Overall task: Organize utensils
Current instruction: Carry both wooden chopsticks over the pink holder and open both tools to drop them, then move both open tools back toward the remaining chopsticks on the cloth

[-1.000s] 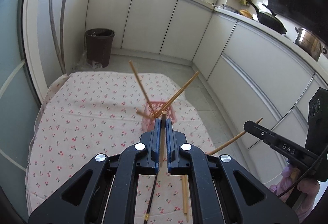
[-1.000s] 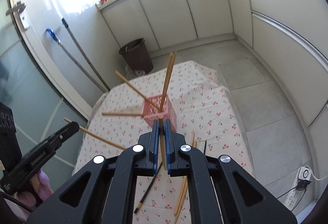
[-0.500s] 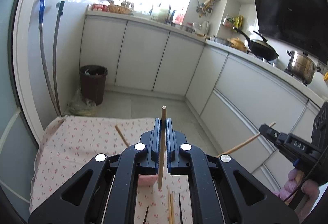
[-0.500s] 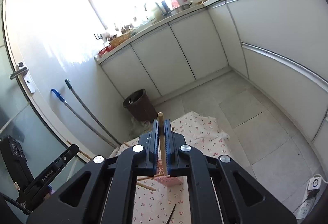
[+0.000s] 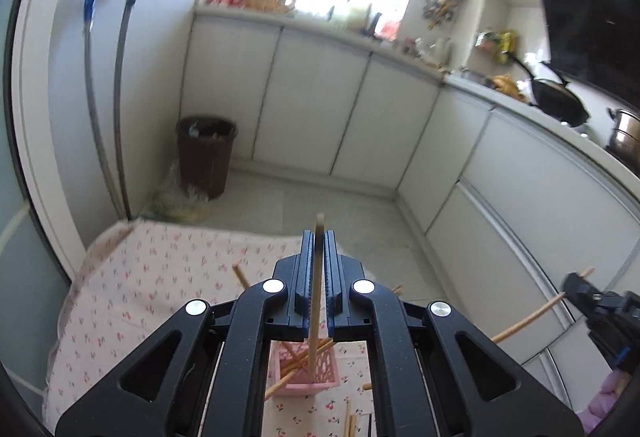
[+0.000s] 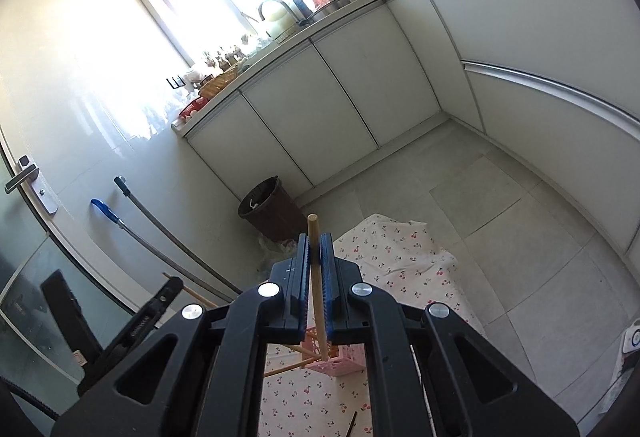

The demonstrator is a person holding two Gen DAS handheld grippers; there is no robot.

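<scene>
Left wrist view: left gripper (image 5: 319, 277) fingers are opening around an upright chopstick (image 5: 315, 301), its tip over the pink basket (image 5: 308, 369) at bottom centre; right gripper (image 6: 315, 279) clamps another chopstick (image 6: 318, 293) above it

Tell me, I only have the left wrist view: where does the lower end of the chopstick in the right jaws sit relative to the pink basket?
Observer: In the right wrist view the right gripper is shut on its chopstick. The lower tip overlaps the pink basket. I cannot tell whether it is inside or above.
Operator: Anything on the floor to the right of the cloth?
Observer: A white power strip, partly cut off at the frame's right edge.
</scene>
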